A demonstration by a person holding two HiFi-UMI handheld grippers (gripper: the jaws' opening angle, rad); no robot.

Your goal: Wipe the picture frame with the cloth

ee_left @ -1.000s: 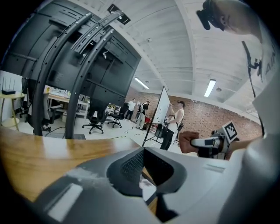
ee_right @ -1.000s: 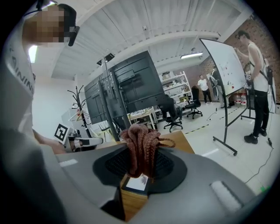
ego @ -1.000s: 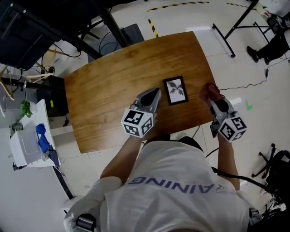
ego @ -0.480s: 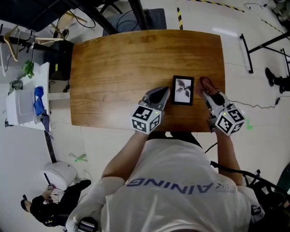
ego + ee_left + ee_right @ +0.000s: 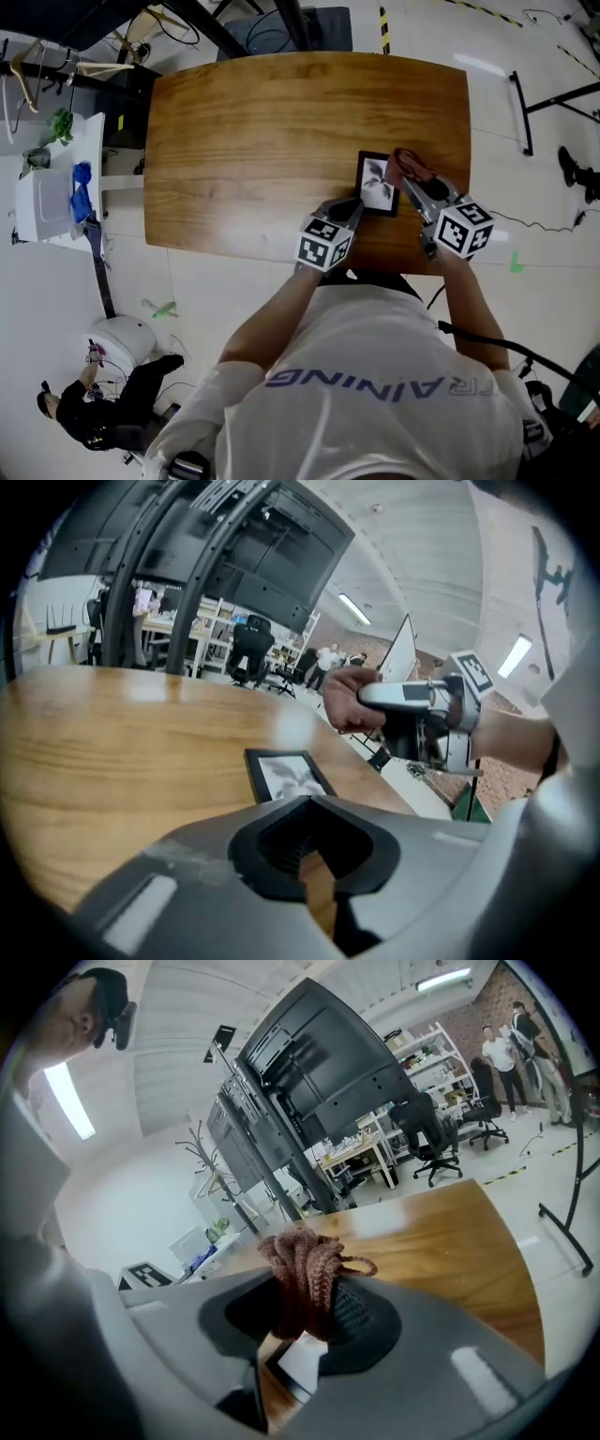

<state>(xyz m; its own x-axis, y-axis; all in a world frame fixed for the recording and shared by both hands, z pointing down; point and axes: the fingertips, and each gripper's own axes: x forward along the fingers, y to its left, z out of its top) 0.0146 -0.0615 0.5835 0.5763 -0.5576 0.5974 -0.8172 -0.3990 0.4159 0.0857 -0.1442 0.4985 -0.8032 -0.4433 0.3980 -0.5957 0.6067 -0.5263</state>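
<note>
A small black picture frame (image 5: 375,186) with a leaf print lies flat on the wooden table (image 5: 244,131), near its front right. My right gripper (image 5: 405,178) is shut on a bunched reddish-brown cloth (image 5: 410,166), which hangs over the frame's right edge. In the right gripper view the cloth (image 5: 305,1274) sticks up from between the jaws, and a white bit of the frame (image 5: 302,1365) shows below. My left gripper (image 5: 354,206) is shut and holds nothing, its tip by the frame's near left corner. From the left gripper view the frame (image 5: 286,775) lies just ahead, the cloth (image 5: 344,701) above it.
A white side cabinet (image 5: 47,202) with blue items stands left of the table. Black stand legs (image 5: 548,98) and cables cross the floor at the right. A person (image 5: 103,412) crouches on the floor at the lower left. The table's front edge runs close under both grippers.
My right gripper has carried the cloth left from beside the frame to over its right edge. The left gripper has closed in on the frame's near left corner.
</note>
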